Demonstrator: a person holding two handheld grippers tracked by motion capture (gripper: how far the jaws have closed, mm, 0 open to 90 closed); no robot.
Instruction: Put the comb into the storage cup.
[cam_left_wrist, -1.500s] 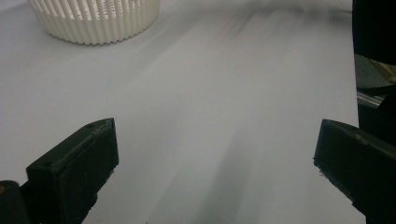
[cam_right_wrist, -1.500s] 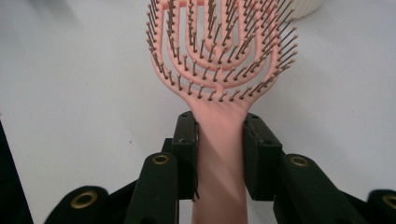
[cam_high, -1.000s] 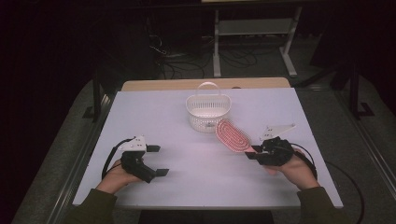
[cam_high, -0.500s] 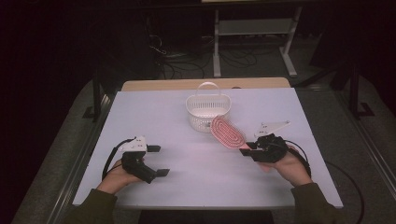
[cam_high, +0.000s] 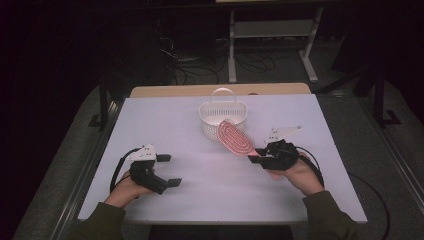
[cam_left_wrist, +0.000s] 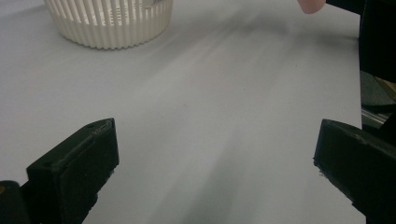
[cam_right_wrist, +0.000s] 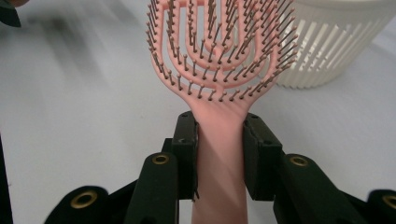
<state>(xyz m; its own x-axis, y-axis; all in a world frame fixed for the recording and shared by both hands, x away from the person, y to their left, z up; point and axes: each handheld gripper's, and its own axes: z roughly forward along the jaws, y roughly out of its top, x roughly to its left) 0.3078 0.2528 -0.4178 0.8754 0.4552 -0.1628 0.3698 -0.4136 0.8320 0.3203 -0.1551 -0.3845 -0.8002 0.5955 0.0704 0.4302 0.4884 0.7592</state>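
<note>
On the white table (cam_high: 190, 130), right of centre, the right tool (cam_high: 255, 156) grips a pink brush (cam_high: 235, 138) by its handle. Right gripper view: both black jaws press the handle's two sides; the brush (cam_right_wrist: 219, 60) stands straight out ahead of the tool (cam_right_wrist: 219, 154), bristles facing the camera, its oval openwork head rising past the top edge. High view: the brush head is raised off the table and tilted, its far end at the near right rim of the basket (cam_high: 223, 116); whether it touches the rim cannot be told. The basket is white, slatted, with an arched handle, and stands on the table's far middle; in the right gripper view its wall (cam_right_wrist: 336, 42) appears just behind and to the right of the brush head.

Near the table's left front, the left tool (cam_high: 169, 170) lies low over the surface in the person's left hand (cam_high: 122, 187), jaws wide apart and pointing toward the table's right side, nothing between them. Left gripper view: the two jaws stand at either lower corner with bare table (cam_left_wrist: 210, 116) between; the basket (cam_left_wrist: 109, 23) shows at upper left.

The right hand (cam_high: 300, 172) holds its tool from behind. Cables loop from both tools.
</note>
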